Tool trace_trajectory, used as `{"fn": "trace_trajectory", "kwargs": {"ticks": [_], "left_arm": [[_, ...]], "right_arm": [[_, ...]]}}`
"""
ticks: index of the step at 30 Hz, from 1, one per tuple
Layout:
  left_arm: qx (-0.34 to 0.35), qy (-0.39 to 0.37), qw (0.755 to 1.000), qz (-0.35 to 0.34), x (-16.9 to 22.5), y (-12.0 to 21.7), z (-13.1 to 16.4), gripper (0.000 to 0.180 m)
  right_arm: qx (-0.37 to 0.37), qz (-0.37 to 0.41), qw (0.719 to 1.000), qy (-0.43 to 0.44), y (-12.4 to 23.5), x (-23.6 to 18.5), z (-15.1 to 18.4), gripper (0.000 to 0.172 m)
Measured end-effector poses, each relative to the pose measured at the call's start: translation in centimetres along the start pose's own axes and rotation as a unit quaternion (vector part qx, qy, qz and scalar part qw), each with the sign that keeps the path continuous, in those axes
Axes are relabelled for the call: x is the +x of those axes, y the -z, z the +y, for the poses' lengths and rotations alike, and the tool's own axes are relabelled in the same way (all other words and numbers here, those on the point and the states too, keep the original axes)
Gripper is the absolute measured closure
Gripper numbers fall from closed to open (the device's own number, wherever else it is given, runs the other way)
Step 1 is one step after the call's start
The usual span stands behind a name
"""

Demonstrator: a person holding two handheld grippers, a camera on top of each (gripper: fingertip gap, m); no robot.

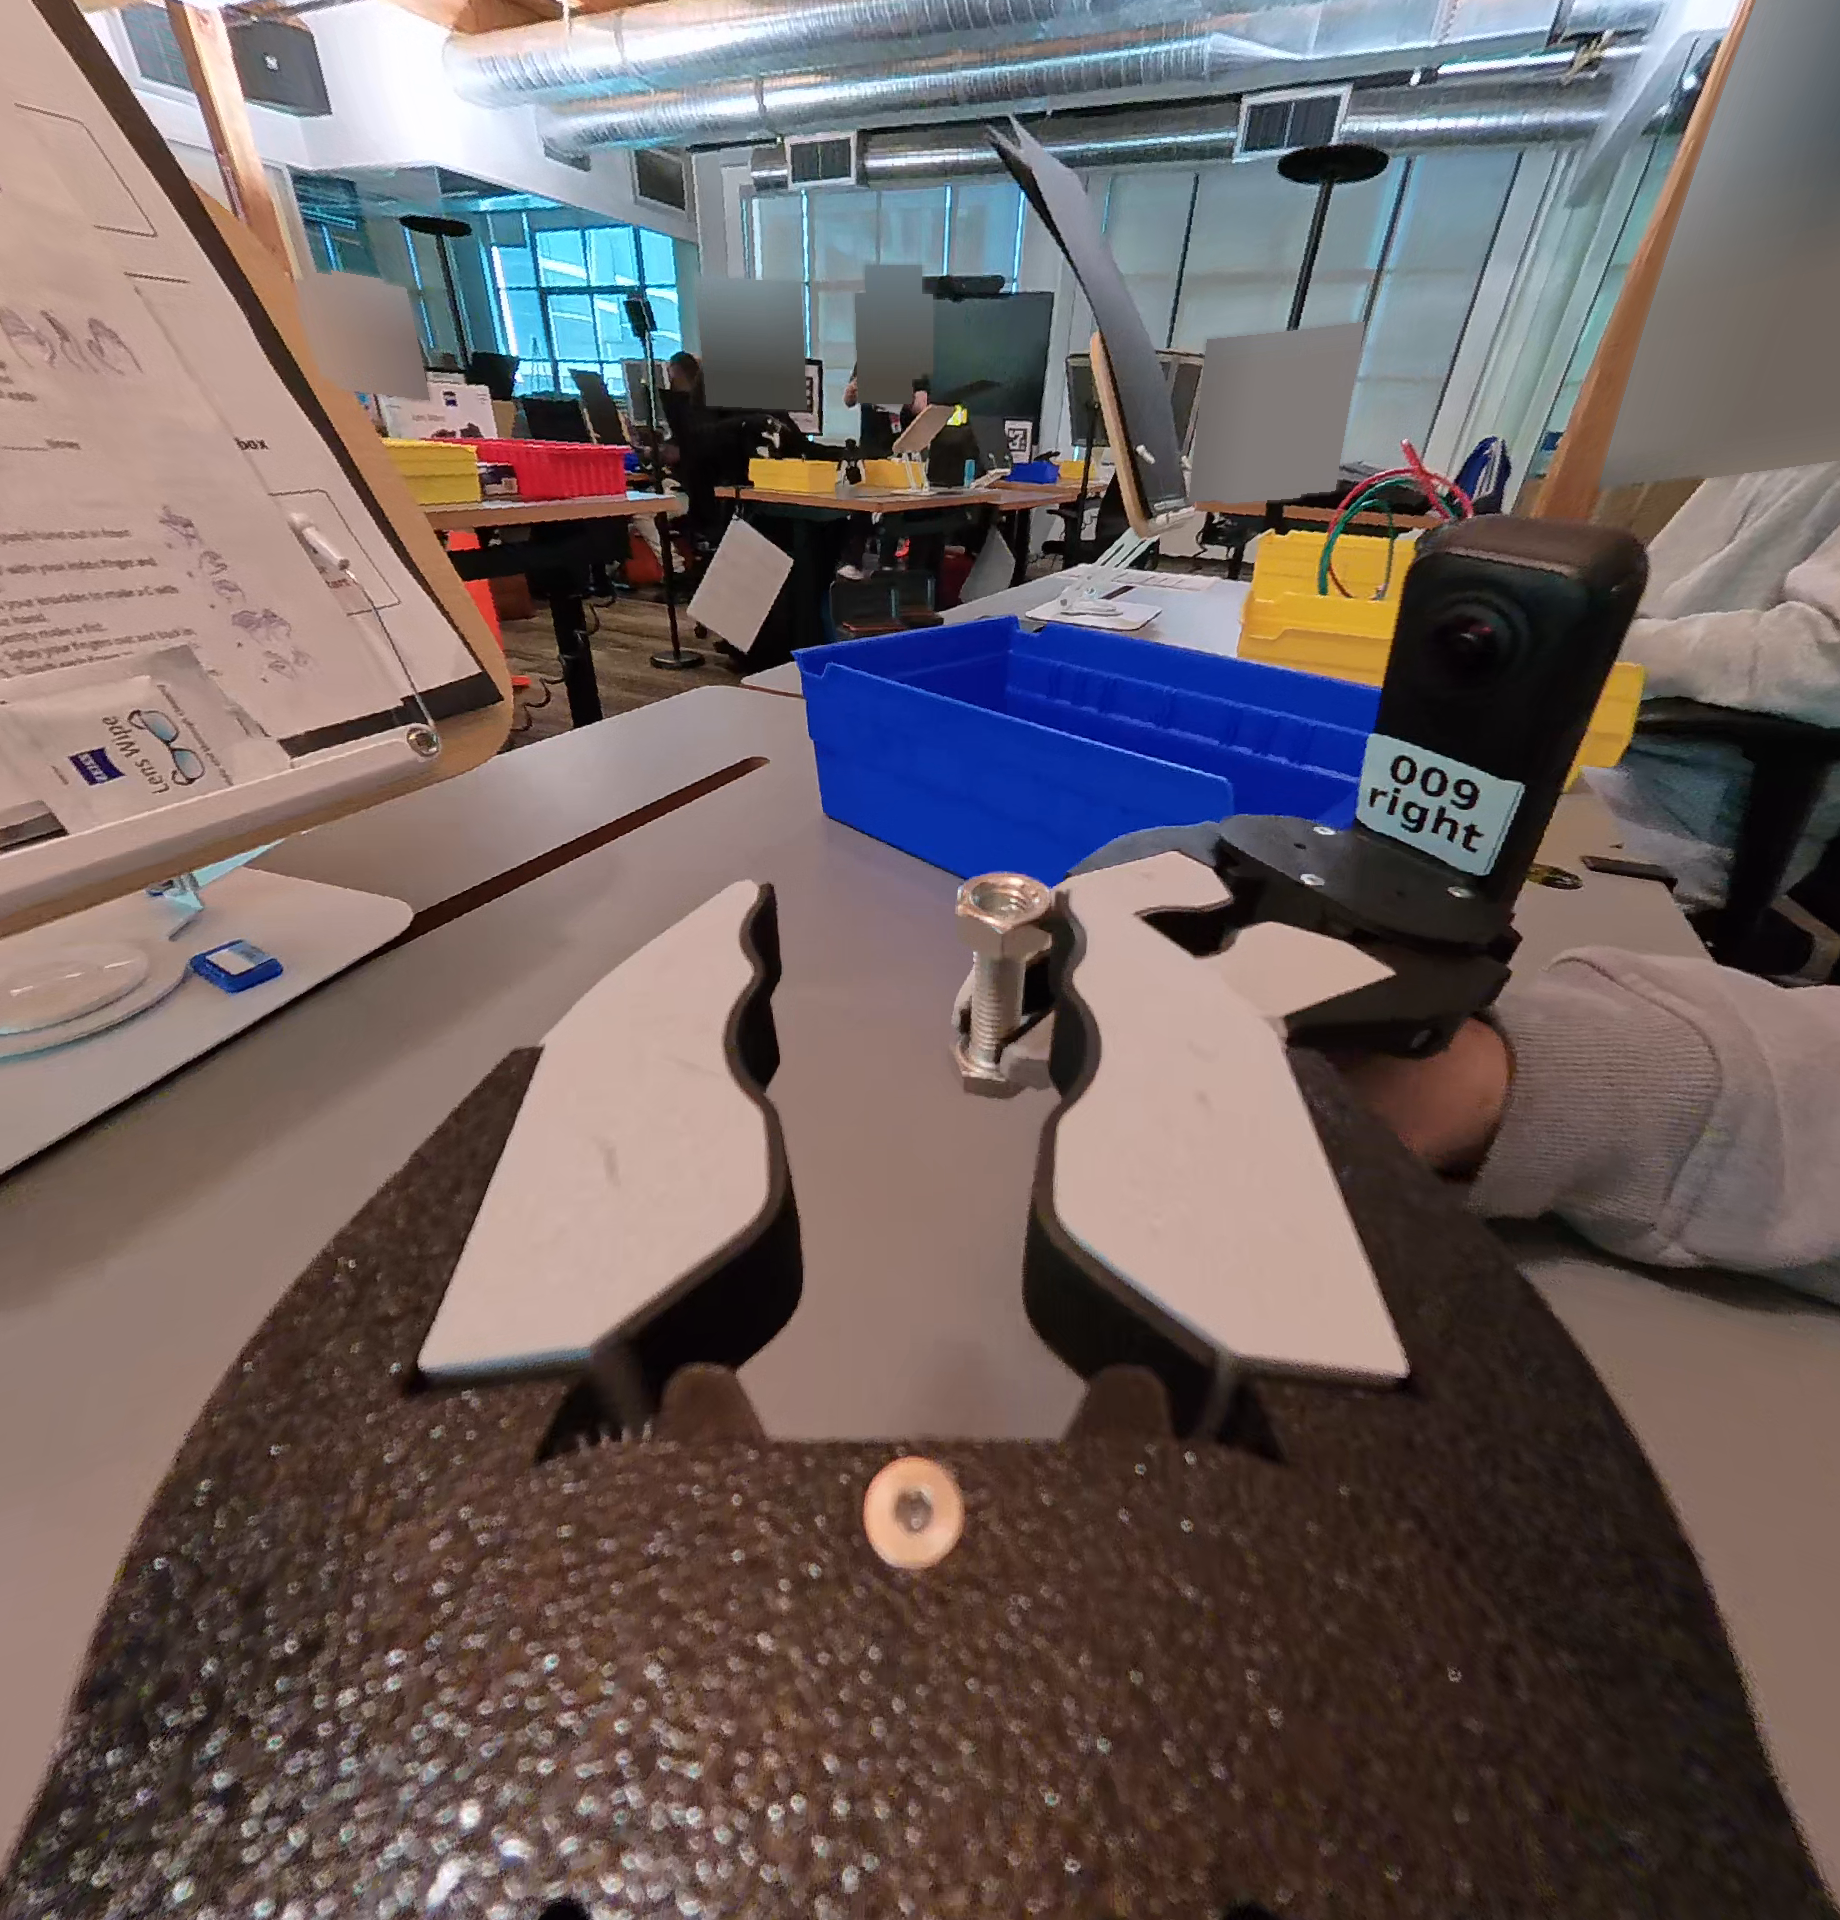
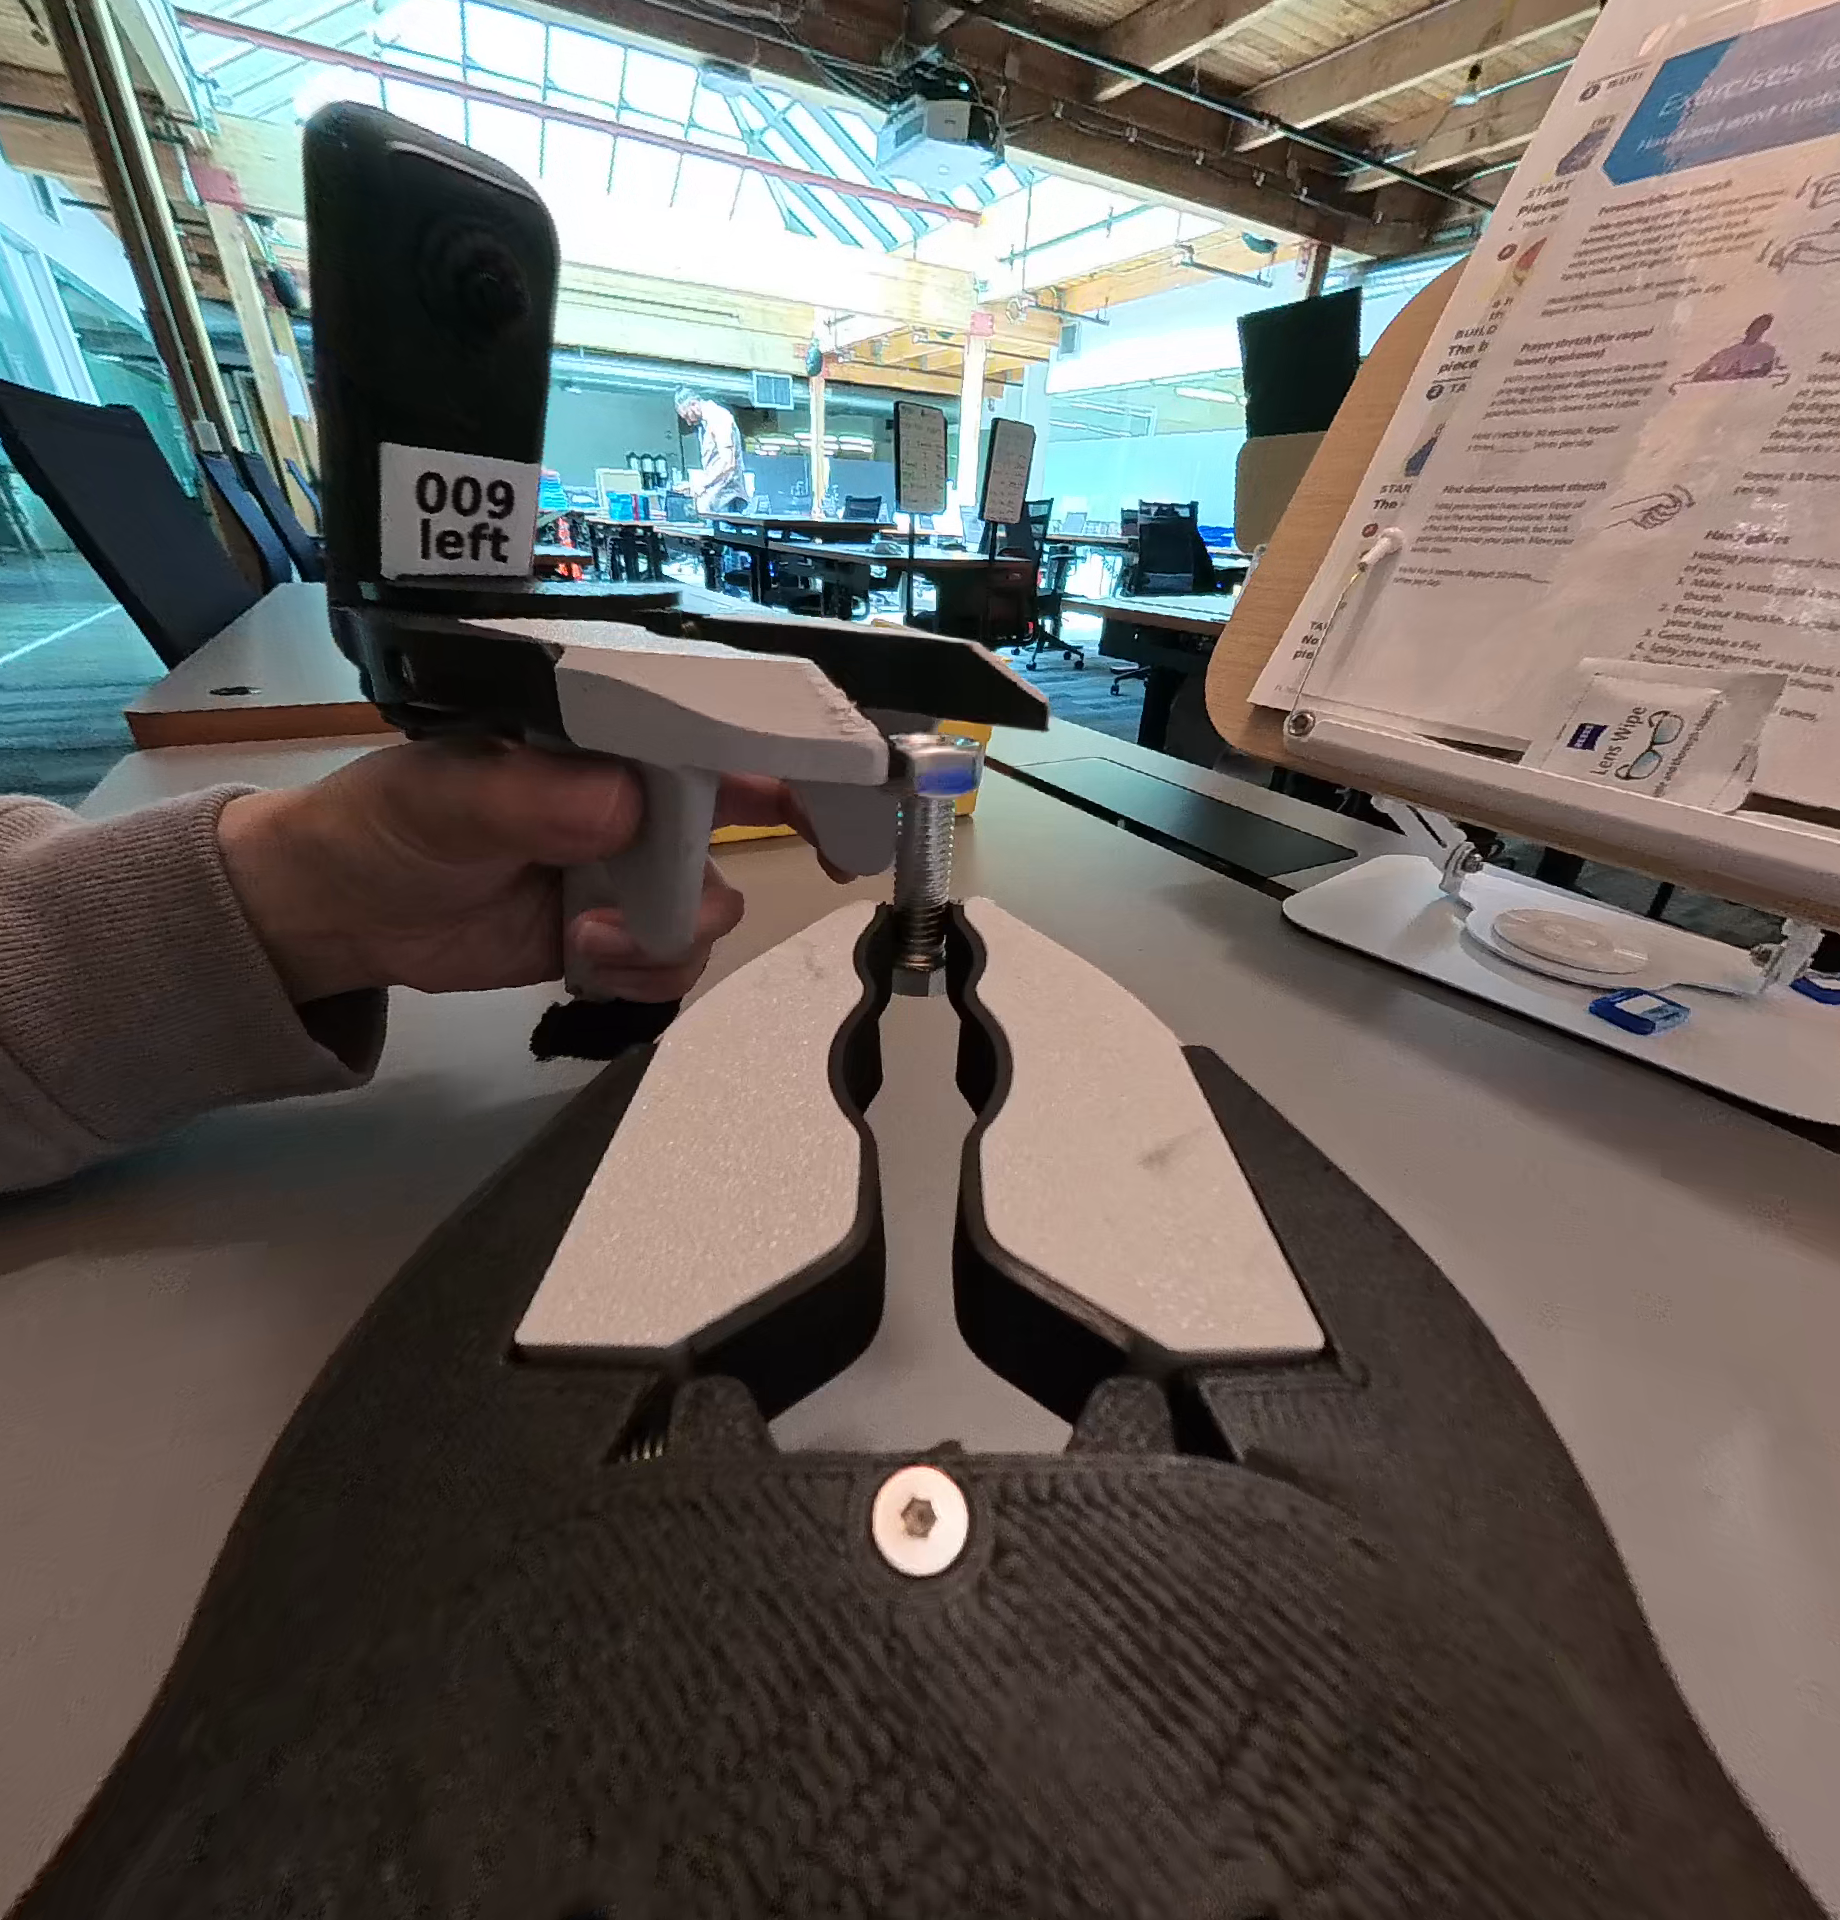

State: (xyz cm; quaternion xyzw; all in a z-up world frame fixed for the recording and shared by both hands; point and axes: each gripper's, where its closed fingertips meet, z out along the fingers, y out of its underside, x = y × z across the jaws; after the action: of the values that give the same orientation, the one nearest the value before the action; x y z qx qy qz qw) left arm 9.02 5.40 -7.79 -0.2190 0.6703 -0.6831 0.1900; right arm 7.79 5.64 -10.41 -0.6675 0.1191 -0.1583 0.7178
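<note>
Carefully, we are steadying an upright bolt [image 2: 921,862] at mid-frame in the right wrist view: our right gripper [image 2: 918,951] is clamping its lower threads. At upper left, our left gripper [image 2: 895,769] is spread wide, one finger beside the nut [image 1: 1002,906] on top. Keeping the bolt vertical seems key.

My grippers [image 1: 911,966] have black textured bodies, grey-white fingers [image 2: 750,1122], a centre screw [image 2: 918,1520] at six o'clock; my sleeves [image 1: 1664,1101] are grey knit.
</note>
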Motion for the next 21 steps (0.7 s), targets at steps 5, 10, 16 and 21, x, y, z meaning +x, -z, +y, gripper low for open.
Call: {"fn": "trace_trajectory", "kwargs": {"ticks": [5,10,16,21], "left_arm": [[-0.001,0.006,1.0,-0.018,-0.9,0.4,-0.1,0.132],[0.02,0.02,1.0,0.003,-0.2,0.4,-0.6,0.131],[0.023,0.016,1.0,0.011,0.6,-0.2,-0.5,0.13],[0.015,0.023,1.0,0.002,-0.1,0.0,-0.3,0.129]], "right_arm": [[0.007,0.007,1.0,-0.006,0.3,0.5,-0.3,0.163],[0.008,0.006,1.0,-0.003,0.3,0.4,-0.4,0.163],[0.001,0.0,1.0,0.004,0.1,0.0,-0.2,0.163],[0.003,0.003,1.0,-0.001,0.2,0.2,-0.3,0.163]]}}
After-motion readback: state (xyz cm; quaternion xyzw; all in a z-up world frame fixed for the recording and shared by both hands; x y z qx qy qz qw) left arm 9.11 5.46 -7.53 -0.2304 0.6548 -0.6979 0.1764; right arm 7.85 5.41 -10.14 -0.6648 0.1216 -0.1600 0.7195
